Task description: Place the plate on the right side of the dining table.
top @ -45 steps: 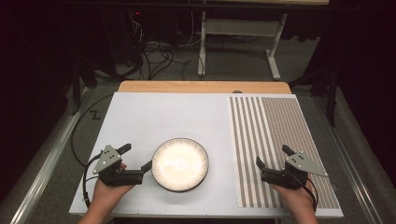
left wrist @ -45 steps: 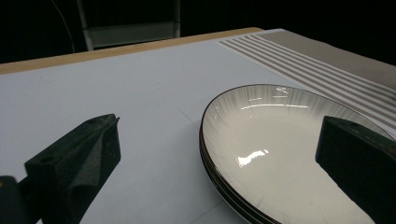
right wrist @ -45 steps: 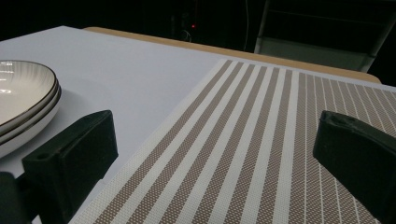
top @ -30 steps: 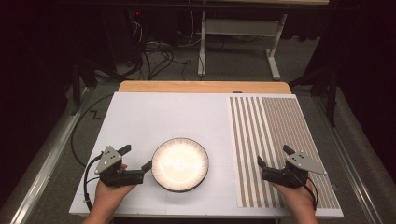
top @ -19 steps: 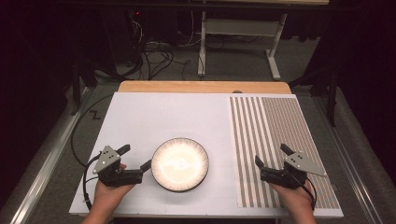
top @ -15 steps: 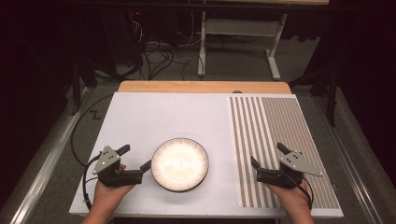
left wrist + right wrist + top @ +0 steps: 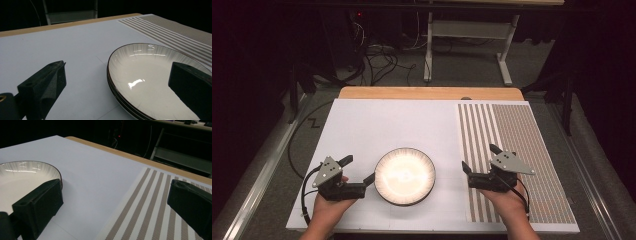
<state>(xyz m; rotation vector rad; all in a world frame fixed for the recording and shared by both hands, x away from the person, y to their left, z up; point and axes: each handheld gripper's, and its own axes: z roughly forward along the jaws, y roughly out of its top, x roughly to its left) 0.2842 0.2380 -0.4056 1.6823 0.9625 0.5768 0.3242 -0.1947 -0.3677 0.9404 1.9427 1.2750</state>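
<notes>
Plate (image 7: 405, 175): round, glossy white, ribbed rim w/ dark edge.

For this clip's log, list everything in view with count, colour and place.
Plates: apparently two stacked, white with dark rims, near middle of the table.
Placemat: one, beige and white striped, right side of the table.
Table: one, white top, wooden far edge.
Floor cables: several, dark, beyond the table.
Left gripper: one, black, fingers open, beside the plates' left rim.
Right gripper: one, black, fingers open, over the placemat.
Hands: two, at the near edge.
</notes>
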